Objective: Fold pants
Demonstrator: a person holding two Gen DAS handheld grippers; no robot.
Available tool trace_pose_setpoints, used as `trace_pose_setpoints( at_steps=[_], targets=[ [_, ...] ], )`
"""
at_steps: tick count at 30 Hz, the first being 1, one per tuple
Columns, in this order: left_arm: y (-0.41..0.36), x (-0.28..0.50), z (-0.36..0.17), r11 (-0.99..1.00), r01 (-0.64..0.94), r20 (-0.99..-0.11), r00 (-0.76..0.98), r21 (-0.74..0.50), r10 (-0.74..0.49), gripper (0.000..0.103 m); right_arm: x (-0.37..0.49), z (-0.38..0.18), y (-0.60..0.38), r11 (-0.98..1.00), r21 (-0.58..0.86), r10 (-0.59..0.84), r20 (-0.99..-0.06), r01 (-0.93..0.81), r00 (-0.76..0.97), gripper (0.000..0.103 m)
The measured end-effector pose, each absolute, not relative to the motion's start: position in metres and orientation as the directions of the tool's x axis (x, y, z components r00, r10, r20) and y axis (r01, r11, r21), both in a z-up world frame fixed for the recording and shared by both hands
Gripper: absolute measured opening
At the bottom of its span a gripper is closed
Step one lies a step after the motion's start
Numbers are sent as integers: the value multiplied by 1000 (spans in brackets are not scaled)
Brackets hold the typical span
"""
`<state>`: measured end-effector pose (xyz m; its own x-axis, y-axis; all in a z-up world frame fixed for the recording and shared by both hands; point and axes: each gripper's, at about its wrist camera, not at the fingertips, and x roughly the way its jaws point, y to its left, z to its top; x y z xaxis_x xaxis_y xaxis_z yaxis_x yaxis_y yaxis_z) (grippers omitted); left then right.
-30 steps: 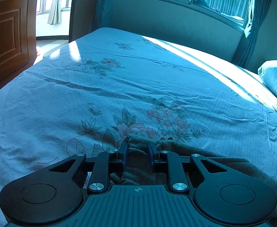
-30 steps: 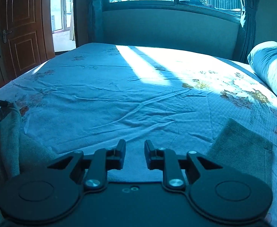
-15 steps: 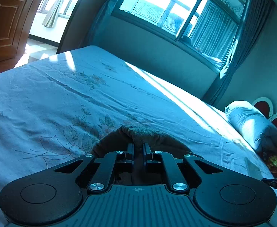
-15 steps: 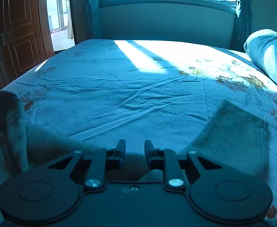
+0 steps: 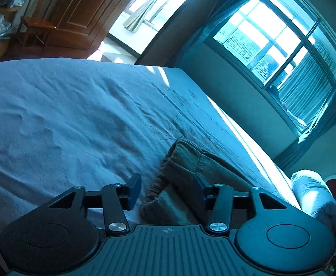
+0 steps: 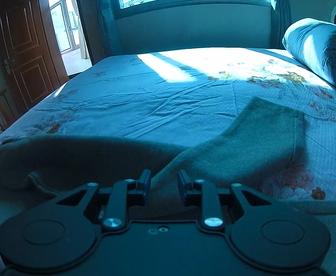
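Both tongs are standing apart, clamping nothing. Left tongs (image 5: 165, 192), just opening, are releasing the pants (image 5: 186, 172) folded on the bed (image 5: 64, 115); right tongs (image 6: 162, 184) are hovering over them.

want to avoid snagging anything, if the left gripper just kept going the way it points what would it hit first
Most likely the pants: their bunched waistband end lies on the bed right ahead of the left gripper, whose jaws have just opened and stand apart. Depth is unclear, so it might skim over them.

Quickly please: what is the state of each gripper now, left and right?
Left gripper: open, jaws just opened, pants released beneath.
Right gripper: open, narrow gap, gripping nothing.
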<state>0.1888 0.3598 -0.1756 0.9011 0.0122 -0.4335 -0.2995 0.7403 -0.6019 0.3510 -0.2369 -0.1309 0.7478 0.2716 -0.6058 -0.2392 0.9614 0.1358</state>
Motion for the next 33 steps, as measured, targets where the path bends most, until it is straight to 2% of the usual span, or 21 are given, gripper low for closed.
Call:
trace_pose_setpoints(
  at_steps=[1,5,9,11,15,19,21,23,27,28,29,30,31,33],
  targets=[
    [352,194,-174,741,-286,-427,904,-608,-1,73,349,-133,-235,962,141,270,-609,-234,745,19],
    [339,232,-181,686,-317,-483,874,-655,-58,73,338,-136,-228,961,188,277,-597,-205,753,19],
    [325,270,-197,667,-412,-620,779,-621,-96,72,334,-140,-229,953,249,290,-589,-172,754,19],
    [317,277,-200,671,-411,-628,771,-617,-105,72,333,-144,-230,950,268,295,-588,-162,753,20],
    [329,290,-212,579,-386,-547,827,-718,-126,72,341,-157,-230,943,310,291,-599,-119,746,20],
    [339,276,-225,440,-284,-373,919,-852,-129,72,347,-162,-240,899,434,326,-576,-58,750,21],
    [341,263,-233,414,-252,-328,937,-874,-122,72,349,-163,-240,887,460,329,-575,-37,749,26],
    [343,261,-242,399,-250,-321,940,-882,-120,72,355,-167,-235,884,467,329,-609,-8,722,34],
    [347,277,-247,395,-267,-332,937,-879,-106,72,366,-178,-216,890,456,324,-652,14,686,37],
    [348,281,-247,395,-251,-318,941,-884,-112,72,369,-179,-214,887,461,321,-651,22,688,32],
    [348,283,-246,396,-237,-307,944,-887,-122,72,370,-180,-213,886,463,321,-652,25,687,16],
    [350,284,-246,382,-224,-294,947,-897,-134,72,371,-179,-213,884,466,317,-649,32,692,6],
    [353,286,-247,355,-217,-282,949,-909,-143,72,370,-178,-215,876,481,325,-635,29,701,0],
    [356,288,-241,318,-205,-264,952,-926,-155,72,366,-171,-221,859,511,334,-595,24,732,0]
  ],
)
